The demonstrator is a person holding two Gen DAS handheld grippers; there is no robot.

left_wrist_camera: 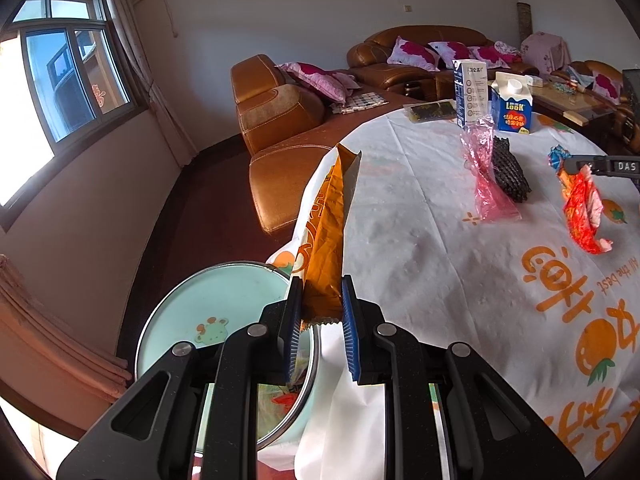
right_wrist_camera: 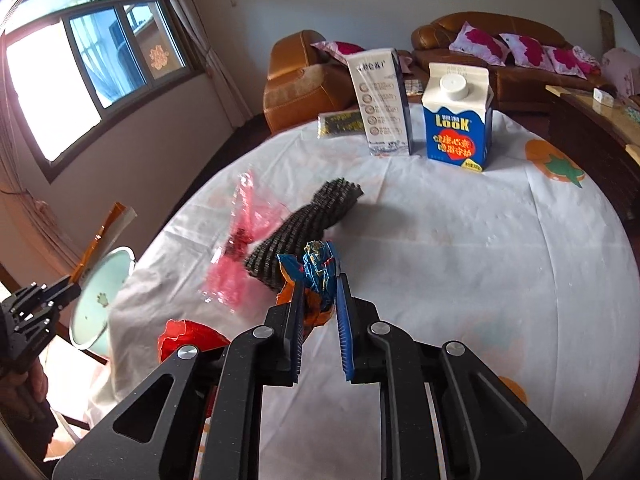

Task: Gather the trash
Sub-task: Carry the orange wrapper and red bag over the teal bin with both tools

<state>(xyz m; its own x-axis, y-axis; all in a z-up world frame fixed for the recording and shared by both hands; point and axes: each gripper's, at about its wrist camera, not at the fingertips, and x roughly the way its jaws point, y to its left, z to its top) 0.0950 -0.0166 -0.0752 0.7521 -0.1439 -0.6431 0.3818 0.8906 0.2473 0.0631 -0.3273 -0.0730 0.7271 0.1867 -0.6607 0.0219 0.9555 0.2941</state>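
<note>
Left gripper (left_wrist_camera: 320,300): we see its blue pads clamped on the crimped end of an orange snack bag (left_wrist_camera: 326,232), which stands up out of the jaws.
Orange snack bag, place: held off the edge of the round table (left_wrist_camera: 420,240), above the mint-green bin (left_wrist_camera: 208,312) that stands against the table's side.
Right gripper (right_wrist_camera: 318,284): we see its fingers closed on a crumpled blue wrapper (right_wrist_camera: 320,266) with orange at its lower folds; the pads press it from both sides.
Blue wrapper, place: in the jaws over the table's white cloth; we cannot tell whether it still touches the cloth.
Red wrapper (left_wrist_camera: 584,208): crumpled, on the table, just beside the right gripper.
Pink plastic film (left_wrist_camera: 486,172): lying on the table, touching a dark ridged tray (left_wrist_camera: 510,172).
Blue milk carton (right_wrist_camera: 456,116): upright at the table's far side, next to a tall white carton (right_wrist_camera: 382,102).
Dark flat packet (right_wrist_camera: 338,124): at the table's far edge, beside the tall white carton.
</note>
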